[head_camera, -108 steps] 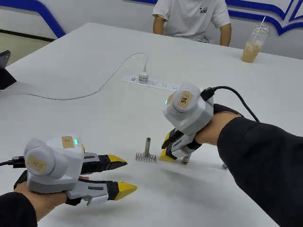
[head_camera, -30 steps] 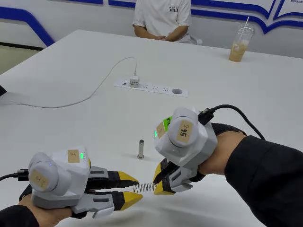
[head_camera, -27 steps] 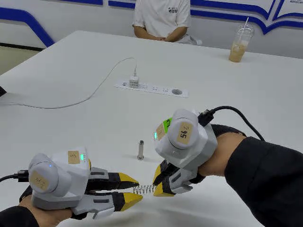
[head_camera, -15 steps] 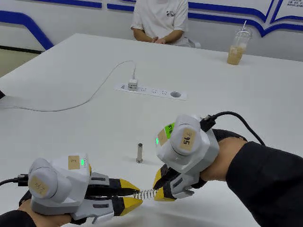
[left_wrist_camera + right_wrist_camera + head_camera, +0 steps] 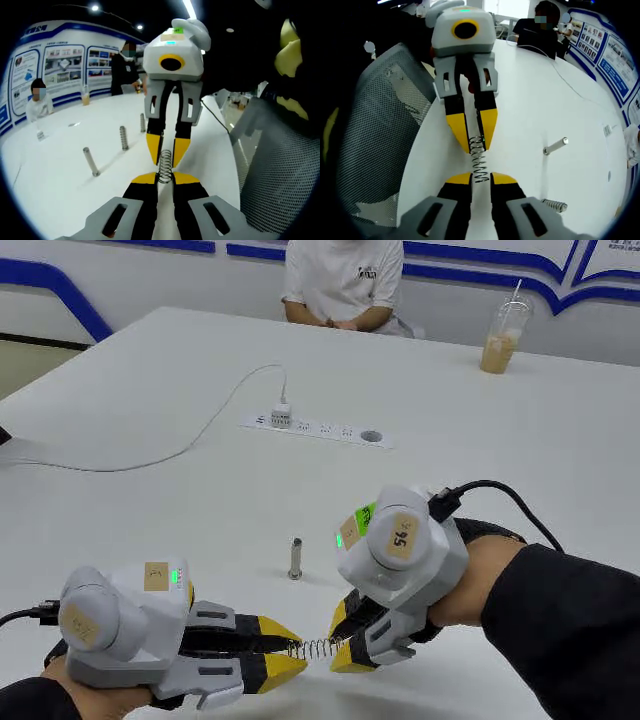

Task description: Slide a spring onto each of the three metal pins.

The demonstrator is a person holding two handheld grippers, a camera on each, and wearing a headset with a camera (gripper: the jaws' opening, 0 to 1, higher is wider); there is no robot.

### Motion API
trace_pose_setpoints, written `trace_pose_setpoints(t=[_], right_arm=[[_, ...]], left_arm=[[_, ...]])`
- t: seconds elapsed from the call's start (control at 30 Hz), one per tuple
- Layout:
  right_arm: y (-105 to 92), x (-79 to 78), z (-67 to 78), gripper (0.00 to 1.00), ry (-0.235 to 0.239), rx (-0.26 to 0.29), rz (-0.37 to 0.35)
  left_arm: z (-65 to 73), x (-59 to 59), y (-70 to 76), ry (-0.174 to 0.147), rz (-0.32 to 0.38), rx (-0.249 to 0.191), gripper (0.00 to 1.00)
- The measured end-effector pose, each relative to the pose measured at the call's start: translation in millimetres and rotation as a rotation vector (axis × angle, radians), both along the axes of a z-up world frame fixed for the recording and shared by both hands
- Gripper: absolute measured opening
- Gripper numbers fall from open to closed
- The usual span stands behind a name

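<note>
Head view: a slim wire spring (image 5: 315, 647) hangs stretched level above the white table (image 5: 150, 370) at the lower middle of the frame. One end is pinched in the yellow tips of the left gripper (image 5: 292, 652), the other nipped by the right gripper (image 5: 340, 642) – both sets of jaws pressed onto the coil. Just above it in the frame a bare metal pin (image 5: 295, 558) stands upright. Further up lie a power strip (image 5: 320, 427) and its white cable (image 5: 200, 430), with an iced drink (image 5: 498, 340) at upper right and a seated person (image 5: 345, 275) at the top edge. Left gripper view: the spring rises from the gripper's own closed tips at bottom centre to the right gripper facing it. To the left stand the pin, a second pin (image 5: 123, 137) with a ribbed look and a third pin (image 5: 142, 122), before blue-trimmed wall panels (image 5: 60, 65); a mesh chair (image 5: 280, 170) sits at right. Right gripper view: the coil runs up to the left gripper's tips — a loose spring (image 5: 554, 204) lies on the table at lower right, the pin at middle right.
</note>
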State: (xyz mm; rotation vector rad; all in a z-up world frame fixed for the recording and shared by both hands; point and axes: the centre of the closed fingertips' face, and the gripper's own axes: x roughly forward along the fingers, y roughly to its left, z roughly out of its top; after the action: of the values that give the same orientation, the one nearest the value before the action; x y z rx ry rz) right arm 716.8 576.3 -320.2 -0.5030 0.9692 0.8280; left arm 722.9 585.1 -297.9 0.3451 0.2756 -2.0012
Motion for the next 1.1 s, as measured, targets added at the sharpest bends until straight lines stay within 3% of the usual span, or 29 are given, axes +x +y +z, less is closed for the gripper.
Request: trace_pose_setpoints(t=[0.2, 0.57, 1.1], right_arm=[[0.3, -0.2, 2.0, 0.13, -0.011, 0.009, 0.004], [5.3, 8.0, 23.2, 0.13, -0.055, 0.049, -0.010], [19.3, 13.2, 37.2, 0.12, -0.079, 0.075, 0.005]], left_arm=[[-0.5, 0.1, 0.1, 0.003, 0.001, 0.002, 0.10], [-5.5, 3.4, 0.0, 0.007, 0.016, 0.015, 0.10], [-6.8, 3.9, 0.5, 0.009, 0.024, 0.019, 0.11]])
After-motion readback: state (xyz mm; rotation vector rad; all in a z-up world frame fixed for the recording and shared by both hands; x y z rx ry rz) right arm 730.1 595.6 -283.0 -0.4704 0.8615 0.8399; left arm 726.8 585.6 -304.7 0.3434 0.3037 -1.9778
